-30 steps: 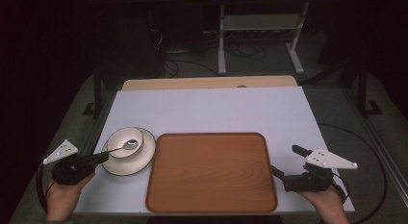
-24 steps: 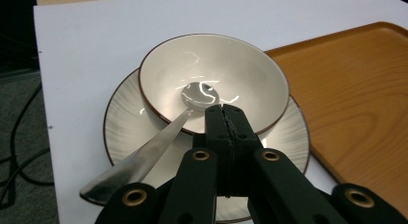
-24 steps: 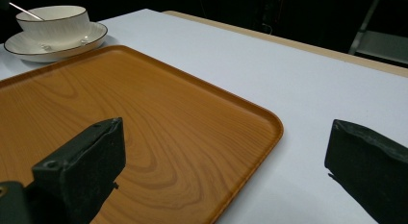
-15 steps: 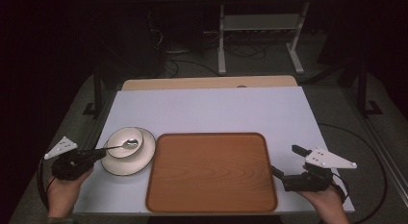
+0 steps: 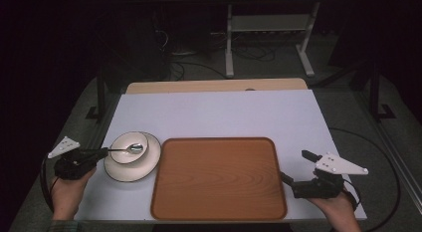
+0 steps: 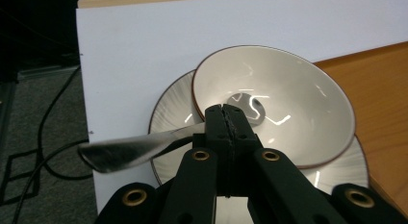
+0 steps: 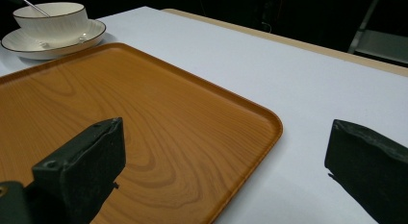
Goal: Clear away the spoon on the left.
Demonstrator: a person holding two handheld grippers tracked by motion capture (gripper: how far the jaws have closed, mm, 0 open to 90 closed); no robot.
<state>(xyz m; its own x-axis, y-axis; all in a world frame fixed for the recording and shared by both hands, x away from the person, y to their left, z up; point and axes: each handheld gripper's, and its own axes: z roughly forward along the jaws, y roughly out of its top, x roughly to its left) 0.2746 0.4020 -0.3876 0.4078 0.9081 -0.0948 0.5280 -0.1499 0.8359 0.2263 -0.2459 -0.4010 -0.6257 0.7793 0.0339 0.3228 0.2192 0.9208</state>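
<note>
A white bowl [image 5: 129, 147] with a brown rim sits on a white plate [image 5: 132, 166] at the table's left. A metal spoon [image 5: 126, 149] lies with its head in the bowl [image 6: 284, 96] and its handle [image 6: 126, 150] over the rim. My left gripper [image 5: 103, 153] is shut on that handle; in the left gripper view its jaws [image 6: 226, 114] meet around the spoon above the plate [image 6: 169, 112]. A wooden tray [image 5: 219, 178] lies in the middle. My right gripper [image 5: 297, 167] stands open at the tray's right edge, and the tray [image 7: 144, 113] shows between its jaws.
The white table top [image 5: 219, 112] stretches beyond the tray, with a wooden strip [image 5: 214, 85] along its far edge. A metal stand [image 5: 268, 28] and cables are on the dark floor behind. In the right gripper view the bowl [image 7: 50, 17] and plate [image 7: 48, 45] sit far left.
My left gripper has shifted slightly left and away from me, its tip now at the spoon handle. The right gripper has stayed still.
</note>
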